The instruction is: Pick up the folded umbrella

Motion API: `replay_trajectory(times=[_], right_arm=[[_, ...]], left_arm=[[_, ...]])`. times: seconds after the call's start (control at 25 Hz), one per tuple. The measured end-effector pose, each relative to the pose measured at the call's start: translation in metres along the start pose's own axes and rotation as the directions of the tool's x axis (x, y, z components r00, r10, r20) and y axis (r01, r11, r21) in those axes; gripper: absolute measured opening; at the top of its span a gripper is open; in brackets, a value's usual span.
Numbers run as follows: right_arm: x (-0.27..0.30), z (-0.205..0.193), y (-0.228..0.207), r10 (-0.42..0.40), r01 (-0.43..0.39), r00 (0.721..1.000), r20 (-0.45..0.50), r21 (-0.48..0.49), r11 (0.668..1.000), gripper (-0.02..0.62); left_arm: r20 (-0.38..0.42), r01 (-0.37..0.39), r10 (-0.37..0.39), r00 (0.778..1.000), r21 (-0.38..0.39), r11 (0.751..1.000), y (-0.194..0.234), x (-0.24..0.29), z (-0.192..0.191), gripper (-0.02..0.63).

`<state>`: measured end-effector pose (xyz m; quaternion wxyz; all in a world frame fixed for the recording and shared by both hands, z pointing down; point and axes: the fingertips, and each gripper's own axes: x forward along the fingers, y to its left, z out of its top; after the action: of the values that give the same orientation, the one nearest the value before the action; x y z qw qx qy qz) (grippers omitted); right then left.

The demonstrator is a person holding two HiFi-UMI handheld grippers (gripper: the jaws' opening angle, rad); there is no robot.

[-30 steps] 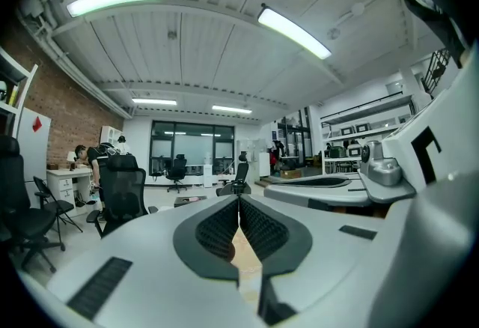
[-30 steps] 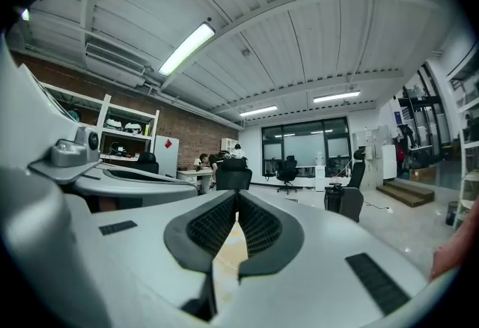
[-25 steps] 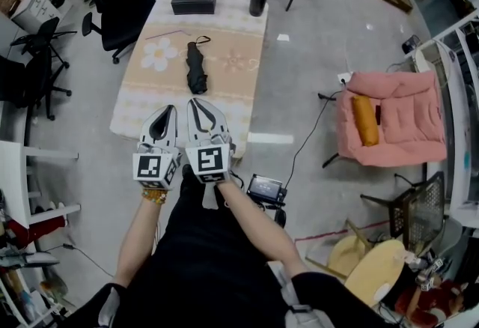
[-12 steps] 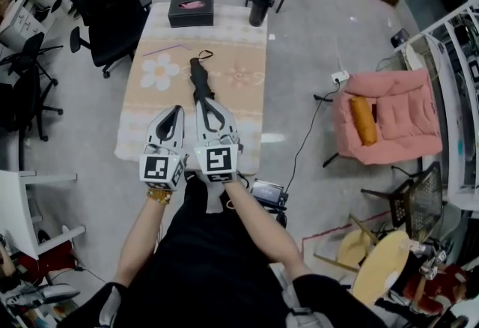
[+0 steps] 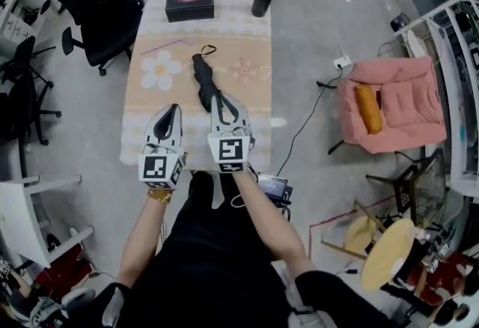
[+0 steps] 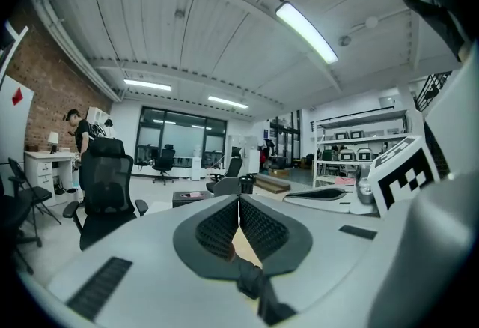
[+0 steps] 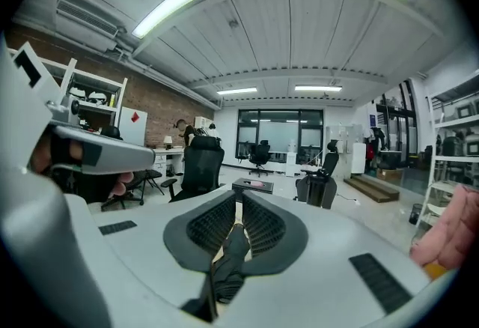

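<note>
Head view steeply down over table (image 5: 247, 38) — both gripper views low, level across it.

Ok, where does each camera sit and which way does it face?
Head view: on the person's head, looking steeply down at the table and folded umbrella; both forearms, left gripper and right gripper show.
Left gripper view: rides the left gripper, faces across the room along its shut jaws.
Right gripper view: same on the right gripper, shut jaws above that umbrella.
Shared: both gripper views show the black box.
</note>
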<state>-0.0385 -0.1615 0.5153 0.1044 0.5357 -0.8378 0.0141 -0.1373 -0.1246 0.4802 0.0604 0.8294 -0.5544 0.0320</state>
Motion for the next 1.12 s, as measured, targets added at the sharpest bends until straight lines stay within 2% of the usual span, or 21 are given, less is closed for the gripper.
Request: replay_trajectory(times=[0.28, 0.32, 0.36, 0.4, 0.44, 0.76, 0.92, 1.12], right_arm=[[0.039, -0.041, -0.007, 0.045, -0.044, 0.997, -0.062, 0.016, 0.999, 0.02], [0.044, -0.048, -0.006, 0.061, -0.06, 0.995, -0.078, 0.023, 0.998, 0.04], [0.049, -0.056, -0.004, 0.081, -0.078, 0.992, -0.096, 0.033, 0.996, 0.123], [0.053, -0.063, -0.002, 0.098, -0.093, 0.989, -0.112, 0.041, 0.995, 0.174], [0.057, -0.07, -0.001, 0.107, -0.102, 0.986, -0.125, 0.045, 0.994, 0.183], [0.082, -0.119, 0.005, 0.131, -0.123, 0.965, -0.229, 0.047, 0.991, 0.219], [0.095, -0.136, 0.009, 0.119, -0.112, 0.956, -0.268, 0.041, 0.993, 0.264], [0.105, -0.152, 0.012, 0.113, -0.104, 0.949, -0.295, 0.048, 0.993, 0.267]], left_arm=[[-0.038, -0.017, 0.017, 0.999, 0.004, 1.0, -0.012, 0.007, -0.013, 0.014], [-0.043, -0.02, 0.02, 0.999, 0.003, 1.0, -0.013, 0.007, -0.014, 0.014], [-0.048, -0.022, 0.022, 0.999, 0.004, 1.0, -0.013, 0.008, -0.015, 0.014], [-0.052, -0.025, 0.025, 0.998, 0.006, 1.0, -0.012, 0.008, -0.016, 0.014], [-0.057, -0.029, 0.029, 0.998, 0.006, 1.0, -0.012, 0.008, -0.018, 0.014], [-0.083, -0.064, 0.064, 0.994, 0.007, 0.998, -0.002, 0.009, -0.024, 0.014], [-0.1, -0.07, 0.072, 0.992, 0.02, 0.997, 0.006, 0.009, -0.027, 0.014], [-0.109, -0.075, 0.077, 0.991, 0.019, 0.997, 0.013, 0.01, -0.029, 0.014]])
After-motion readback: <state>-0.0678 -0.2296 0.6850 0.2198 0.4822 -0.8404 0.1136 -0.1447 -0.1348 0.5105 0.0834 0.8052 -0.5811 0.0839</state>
